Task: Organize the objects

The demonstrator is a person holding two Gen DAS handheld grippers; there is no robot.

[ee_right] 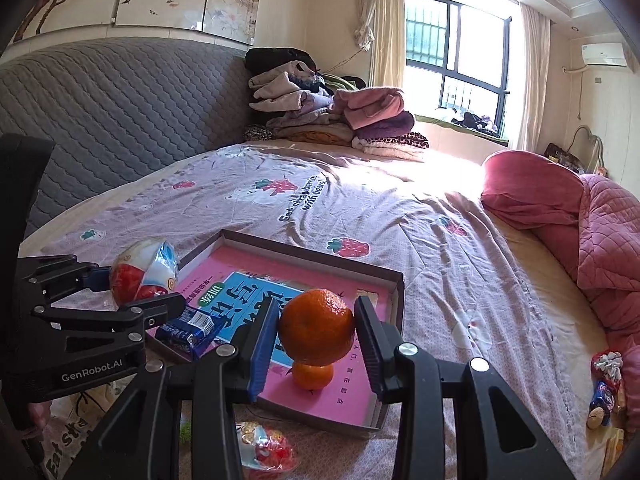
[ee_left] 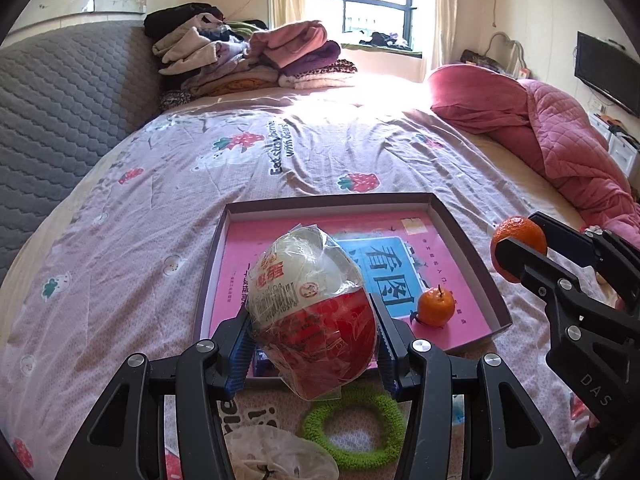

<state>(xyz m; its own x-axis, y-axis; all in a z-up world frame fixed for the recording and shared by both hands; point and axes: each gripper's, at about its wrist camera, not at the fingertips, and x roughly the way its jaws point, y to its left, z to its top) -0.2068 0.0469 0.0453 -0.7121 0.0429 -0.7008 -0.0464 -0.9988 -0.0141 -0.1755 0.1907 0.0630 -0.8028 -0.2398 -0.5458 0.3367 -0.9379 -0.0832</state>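
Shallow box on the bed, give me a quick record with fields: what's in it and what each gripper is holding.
box: shallow box open on the bedsheet, pink printed sheet inside
in box: small orange, blue snack packet
left gripper: shut on wrapped toy egg, over the box's near edge
right gripper: shut on large orange, above the small orange
outside box: green ring

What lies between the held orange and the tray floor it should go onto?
A smaller orange already sits in the tray, and in the right wrist view it shows just under the held orange in the right gripper. The pink floor beside it looks free. Whether the two oranges touch cannot be told.
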